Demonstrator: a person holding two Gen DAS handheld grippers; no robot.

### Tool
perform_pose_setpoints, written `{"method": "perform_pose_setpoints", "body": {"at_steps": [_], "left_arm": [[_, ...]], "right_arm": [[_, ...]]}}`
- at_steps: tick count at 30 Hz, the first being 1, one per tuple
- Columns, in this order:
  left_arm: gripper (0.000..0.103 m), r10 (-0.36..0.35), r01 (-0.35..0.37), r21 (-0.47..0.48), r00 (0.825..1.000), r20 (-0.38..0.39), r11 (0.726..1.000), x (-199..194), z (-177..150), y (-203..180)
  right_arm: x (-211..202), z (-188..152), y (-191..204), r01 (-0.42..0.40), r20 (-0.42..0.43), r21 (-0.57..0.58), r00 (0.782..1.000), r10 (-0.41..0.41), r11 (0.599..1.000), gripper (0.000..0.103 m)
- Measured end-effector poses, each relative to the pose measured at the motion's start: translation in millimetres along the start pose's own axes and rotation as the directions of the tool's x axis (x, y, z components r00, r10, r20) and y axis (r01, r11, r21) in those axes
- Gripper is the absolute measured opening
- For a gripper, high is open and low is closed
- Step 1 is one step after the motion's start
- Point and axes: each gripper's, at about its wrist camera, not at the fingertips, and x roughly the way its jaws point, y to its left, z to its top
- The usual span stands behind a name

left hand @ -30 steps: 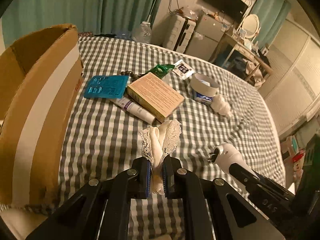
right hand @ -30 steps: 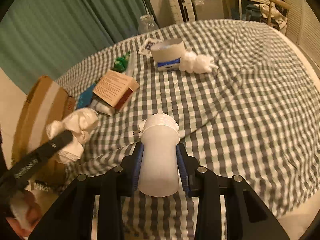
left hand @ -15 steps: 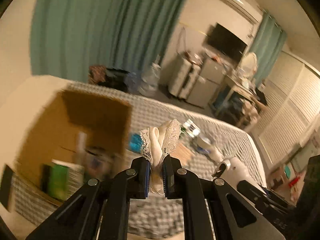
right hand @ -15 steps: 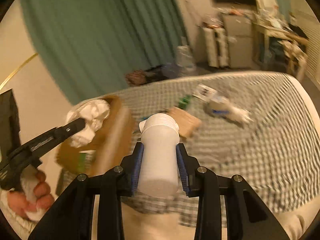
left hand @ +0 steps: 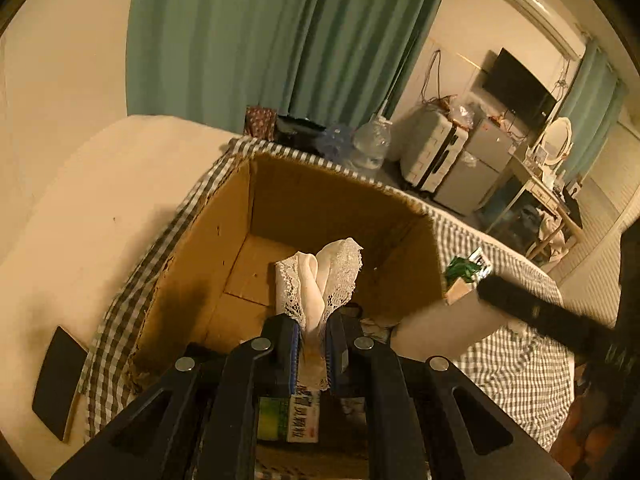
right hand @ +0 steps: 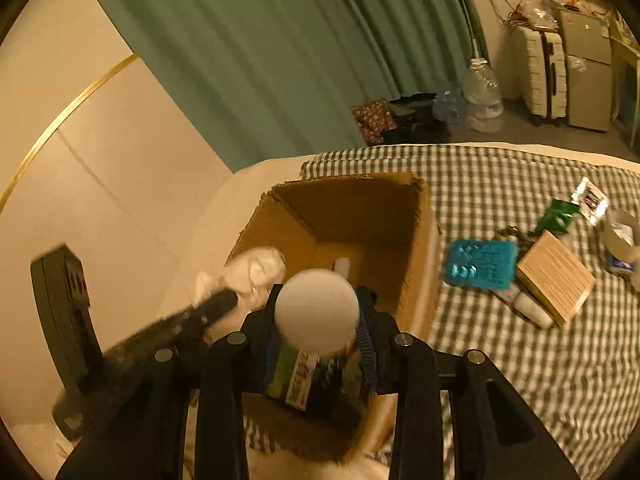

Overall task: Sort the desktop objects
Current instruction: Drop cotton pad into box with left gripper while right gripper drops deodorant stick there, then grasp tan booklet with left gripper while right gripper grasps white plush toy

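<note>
Left wrist view: the left gripper [left hand: 312, 344] is above the open cardboard box [left hand: 320, 208]. Its jaws are opening; the white lace cloth [left hand: 320, 280] stands between the pads, and whether they still press it cannot be told.

Right wrist view: the right gripper [right hand: 318, 332] is clenched on a white cylindrical container [right hand: 316, 312] over the same box [right hand: 416, 264]. A teal packet [right hand: 480, 264] and a tan carton [right hand: 556, 276] lie on the checked cloth [right hand: 500, 360] beside it.

Around me the room has warm, dim light. I see a long green curtain [left hand: 280, 40] on a cream wall [left hand: 72, 60], a white suitcase [left hand: 434, 156], a black television [left hand: 518, 88], an air conditioner [left hand: 536, 10] and a round mirror [left hand: 556, 140].
</note>
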Motion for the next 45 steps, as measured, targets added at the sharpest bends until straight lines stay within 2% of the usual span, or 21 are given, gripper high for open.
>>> {"method": "perform_pose_setpoints", "body": {"at_steps": [1,2,3,5,6,8,10,13,15,17,19,22,24,25,27,32,36,38,39,41,45], "left_arm": [[0.026,0.026,-0.026,0.002,1.0,-0.011,1.0,4.4,-1.4,-0.8],[0.046,0.048,-0.048,0.003,0.999,-0.022,0.999,5.5,-3.8,1.5],[0.062,0.066,-0.066,0.002,0.997,-0.031,0.998,7.1,-5.6,0.0],[0.069,0.073,-0.073,-0.003,0.997,-0.012,0.997,2.5,-11.2,-2.5],[0.078,0.077,-0.077,-0.004,0.997,-0.01,0.997,-0.7,-13.2,-6.6],[0.087,0.097,-0.097,0.006,0.995,-0.027,0.995,-6.8,-17.8,-14.3],[0.087,0.105,-0.105,0.024,0.994,-0.026,0.994,-19.3,-20.1,-27.0],[0.094,0.099,-0.1,0.056,0.995,0.03,0.993,-46.8,-24.1,-55.3],[0.097,0.068,-0.074,0.094,0.996,0.058,0.993,-60.9,-25.3,-81.1],[0.102,0.035,-0.046,0.128,0.995,0.088,0.991,-75.5,-33.0,-116.7],[0.103,-0.002,-0.015,0.143,0.993,0.117,0.99,-81.8,-37.2,-143.1],[0.103,-0.066,0.046,0.183,0.992,0.106,0.982,-76.6,-51.0,-188.5],[0.103,-0.069,0.051,0.198,0.994,0.083,0.979,-64.5,-63.0,-212.5],[0.103,-0.065,0.05,0.2,0.995,0.072,0.979,-57.4,-69.6,-221.0],[0.103,-0.065,0.055,0.201,0.997,0.045,0.978,-39.2,-81.0,-236.0],[0.103,-0.018,0.026,0.168,0.999,-0.051,0.985,17.5,-100.1,-257.1],[0.103,0.061,-0.053,0.096,0.995,-0.076,0.994,57.5,-104.8,-263.5],[0.103,0.06,-0.054,0.057,0.992,-0.111,0.997,85.0,-101.5,-268.7],[0.103,0.056,-0.051,0.048,0.99,-0.128,0.998,95.1,-101.0,-270.1],[0.103,0.062,-0.053,0.057,0.983,-0.173,0.997,124.8,-97.6,-278.0],[0.103,0.106,-0.1,0.043,0.976,-0.189,0.994,163.2,-96.4,-285.8]], "right_arm": [[0.6,2.9,-1.8,-0.004,0.011,0.011,1.0,0.004,1.0,0.035],[-3.4,4.2,-3.2,-0.008,0.02,0.022,1.0,0.007,1.0,0.036],[-8.9,5.6,-5.4,-0.012,0.038,0.027,0.999,0.011,1.0,0.036],[-21.8,5.3,-9.6,0.012,0.066,0.012,0.998,-0.013,1.0,0.038],[-33.2,2.8,-13.8,0.056,0.087,0.0,0.995,-0.056,0.998,0.041],[-51.6,-2.3,-17.9,0.102,0.119,-0.004,0.988,-0.101,0.995,0.043],[-80.3,-12.8,-28.7,0.137,0.161,0.012,0.977,-0.137,0.99,0.044],[-130.8,-32.2,-43.5,0.172,0.238,0.009,0.956,-0.169,0.985,0.047],[-159.8,-41.6,-52.3,0.201,0.284,0.005,0.939,-0.195,0.979,0.059],[-188.3,-52.5,-65.1,0.229,0.32,0.012,0.921,-0.221,0.973,0.063],[-215.4,-63.7,-86.9,0.27,0.336,0.038,0.903,-0.267,0.962,0.067],[-245.1,-77.0,-117.3,0.325,0.362,0.066,0.873,-0.326,0.943,0.079],[-257.4,-88.3,-140.7,0.378,0.375,0.101,0.843,-0.387,0.92,0.087],[-261.7,-94.9,-152.9,0.397,0.385,0.124,0.825,-0.413,0.909,0.088],[-262.6,-103.5,-174.1,0.409,0.391,0.16,0.809,-0.438,0.898,0.089],[-234.8,-117.0,-221.9,0.402,0.34,0.243,0.817,-0.465,0.883,0.089],[-204.5,-119.2,-259.4,0.413,0.294,0.274,0.824,-0.484,0.869,0.089],[-190.9,-118.8,-276.8,0.414,0.266,0.282,0.833,-0.485,0.865,0.089],[-181.7,-117.0,-285.1,0.415,0.253,0.281,0.838,-0.484,0.865,0.089],[-166.1,-110.6,-297.9,0.432,0.24,0.276,0.834,-0.497,0.859,0.089],[-140.1,-91.8,-325.6,0.425,0.227,0.273,0.843,-0.488,0.863,0.089]]}}
